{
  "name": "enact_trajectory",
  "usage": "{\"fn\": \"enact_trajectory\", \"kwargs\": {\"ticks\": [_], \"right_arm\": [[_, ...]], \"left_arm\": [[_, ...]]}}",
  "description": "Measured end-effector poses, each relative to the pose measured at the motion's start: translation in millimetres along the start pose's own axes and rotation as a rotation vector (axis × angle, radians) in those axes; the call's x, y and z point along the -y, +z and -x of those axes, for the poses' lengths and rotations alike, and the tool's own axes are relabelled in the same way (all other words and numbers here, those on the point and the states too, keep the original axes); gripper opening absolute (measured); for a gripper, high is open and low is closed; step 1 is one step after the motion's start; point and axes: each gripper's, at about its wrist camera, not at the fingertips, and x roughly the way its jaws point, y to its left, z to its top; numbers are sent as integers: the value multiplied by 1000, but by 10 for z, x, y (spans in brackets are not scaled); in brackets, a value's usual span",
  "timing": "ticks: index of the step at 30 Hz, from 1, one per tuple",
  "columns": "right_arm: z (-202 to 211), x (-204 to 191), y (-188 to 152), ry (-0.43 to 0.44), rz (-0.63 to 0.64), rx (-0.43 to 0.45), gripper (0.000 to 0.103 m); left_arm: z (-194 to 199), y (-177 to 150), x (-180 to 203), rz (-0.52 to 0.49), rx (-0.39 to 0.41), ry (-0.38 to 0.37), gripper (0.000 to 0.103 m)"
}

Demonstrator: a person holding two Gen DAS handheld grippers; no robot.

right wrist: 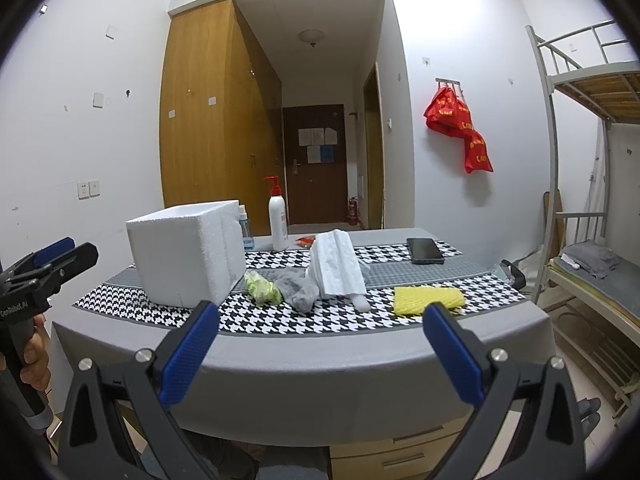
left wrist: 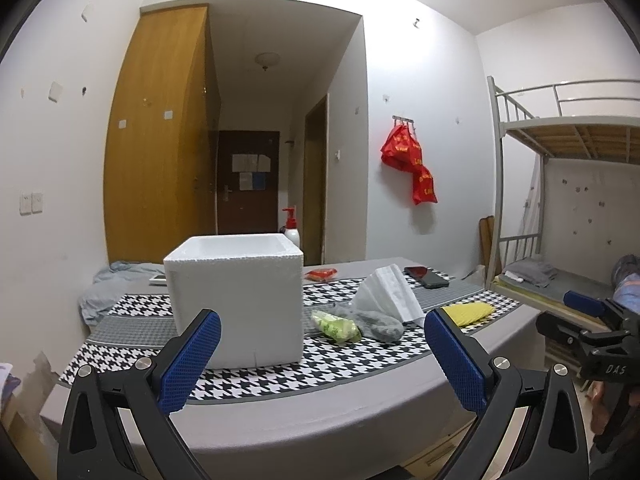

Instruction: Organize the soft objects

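Note:
A white foam box (left wrist: 236,300) (right wrist: 186,252) stands open-topped on the table's left part. To its right lie a green crumpled bag (left wrist: 334,326) (right wrist: 262,288), a grey fuzzy sock (left wrist: 376,322) (right wrist: 298,286), a white tissue pack (left wrist: 390,290) (right wrist: 336,266) and a yellow sponge mesh (left wrist: 470,312) (right wrist: 426,300). My left gripper (left wrist: 320,360) is open before the table's front edge, facing the box and bag, empty. My right gripper (right wrist: 320,352) is open too, short of the table edge, holding nothing. Each gripper also shows at the other view's side edge (left wrist: 588,320) (right wrist: 48,264).
The table (right wrist: 304,376) has a grey cloth and houndstooth runner. A black phone (right wrist: 425,250), a red packet (left wrist: 322,275), a pump bottle (right wrist: 278,216) and a small spray bottle (right wrist: 245,226) sit toward the back. A bunk bed (right wrist: 592,240) stands at right; drawers show under the table.

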Motion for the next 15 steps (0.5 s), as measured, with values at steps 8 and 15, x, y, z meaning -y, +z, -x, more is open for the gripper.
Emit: {"fn": "enact_trajectory", "kwargs": {"ticks": [8, 15], "right_arm": [[-28, 16, 6, -6, 4, 6, 103], [-172, 122, -2, -25, -3, -17, 103]], "left_arm": [[-141, 12, 4, 35, -53, -70, 102], [-286, 52, -20, 68, -75, -72, 102]]}}
